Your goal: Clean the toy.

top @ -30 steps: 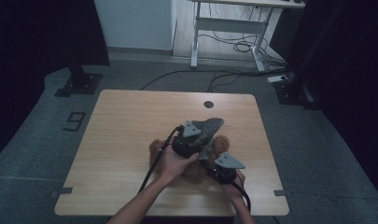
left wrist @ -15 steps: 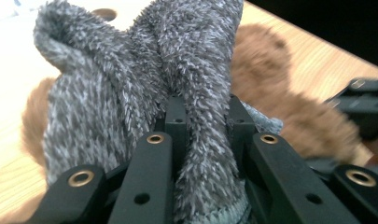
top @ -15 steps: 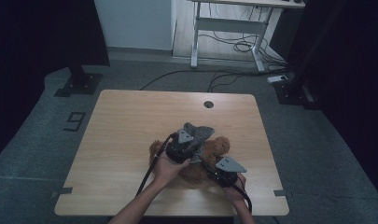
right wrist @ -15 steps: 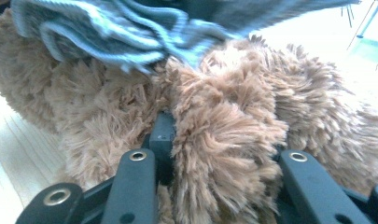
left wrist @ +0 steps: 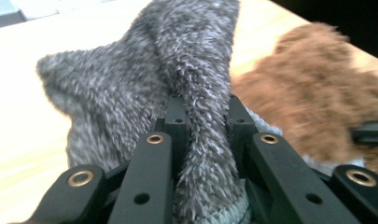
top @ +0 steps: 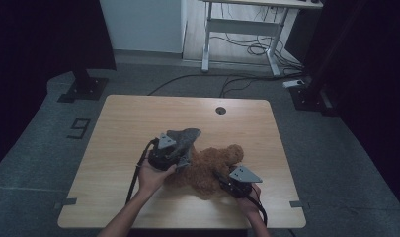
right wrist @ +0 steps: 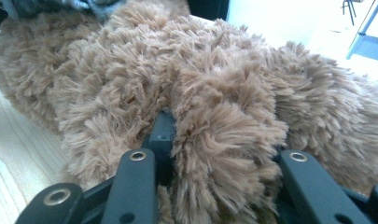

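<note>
On the table (top: 138,118), toward its near edge: plush (top: 207,168), lying right of centre. Left of plush, touching it: left gripper (top: 180,148), with fuzzy cloth (top: 185,136) pinched between the jaws and rising just behind plush. At plush's near right side: right gripper (top: 221,178), jaws sunk into the pile. Far edge of table, near middle: cable hole (top: 220,110). On floor left of table: number mark (top: 79,128). Behind table, well apart: desk frame (top: 242,29), cables (top: 247,49) under it. Far left on floor: stand base (top: 84,89)
</note>
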Available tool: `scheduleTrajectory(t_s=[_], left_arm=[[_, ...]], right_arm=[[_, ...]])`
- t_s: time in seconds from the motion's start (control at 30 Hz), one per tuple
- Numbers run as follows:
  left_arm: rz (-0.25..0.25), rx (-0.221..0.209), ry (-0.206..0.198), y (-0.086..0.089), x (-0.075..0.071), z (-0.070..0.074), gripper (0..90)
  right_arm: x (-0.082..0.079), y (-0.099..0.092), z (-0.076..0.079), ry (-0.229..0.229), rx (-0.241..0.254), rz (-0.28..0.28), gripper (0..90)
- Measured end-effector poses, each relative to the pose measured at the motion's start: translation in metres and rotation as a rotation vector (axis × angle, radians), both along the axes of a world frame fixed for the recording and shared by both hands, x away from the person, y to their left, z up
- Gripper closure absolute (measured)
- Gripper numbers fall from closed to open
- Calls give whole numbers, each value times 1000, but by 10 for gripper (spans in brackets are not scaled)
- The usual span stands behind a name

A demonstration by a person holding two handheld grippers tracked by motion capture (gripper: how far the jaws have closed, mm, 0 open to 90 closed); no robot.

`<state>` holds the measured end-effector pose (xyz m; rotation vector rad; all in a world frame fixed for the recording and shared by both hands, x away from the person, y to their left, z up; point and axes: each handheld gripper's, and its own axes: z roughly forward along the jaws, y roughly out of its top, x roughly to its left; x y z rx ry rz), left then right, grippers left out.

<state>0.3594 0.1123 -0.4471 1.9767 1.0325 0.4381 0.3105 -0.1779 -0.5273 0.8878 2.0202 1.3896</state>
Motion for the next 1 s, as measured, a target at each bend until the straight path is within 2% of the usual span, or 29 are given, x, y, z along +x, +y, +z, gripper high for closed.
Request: scheduleTrajectory(t_s=[0.07, 0.2, 0.33, 0.4, 0.47, 0.57, 0.67, 0.73, 0.8, 0.83, 0.9, 0.93, 1.0], left_arm=[[20, -12, 10, 13, 2, -2, 760], [68, -9, 15, 32, 3, -8, 761], [103, -3, 69, 49, 8, -17, 761], [105, -8, 80, 52, 9, -19, 761], [102, -11, 67, 51, 7, -15, 762], [75, -40, 12, 41, 1, -1, 764], [10, -47, -37, 14, -5, 16, 763], [-39, -27, -45, -11, -4, 26, 764], [-74, -29, -56, -35, -2, 34, 764], [-103, -25, -59, -53, -1, 40, 764], [-140, -11, -63, -78, 0, 45, 764], [-166, 12, -65, -96, 0, 46, 764], [-196, 36, -69, -118, 0, 45, 764]], right_arm=[[0, 0, 0, 0, 1, 1, 628], [0, 0, 0, 1, 2, 1, 627], [-1, -1, 0, 5, 6, 0, 627], [-1, -1, -1, 5, 7, 0, 627], [0, -1, -1, 4, 8, 1, 627], [0, -2, -1, 9, 12, -2, 627], [0, -2, -1, 9, 14, -2, 626], [0, -2, -1, 9, 17, -3, 626], [0, -2, -1, 9, 15, -1, 625], [0, -2, -1, 8, 16, -2, 625], [0, -2, -1, 8, 16, 0, 625], [0, -2, -1, 6, 15, 0, 625], [0, -2, -1, 6, 17, 3, 624]])
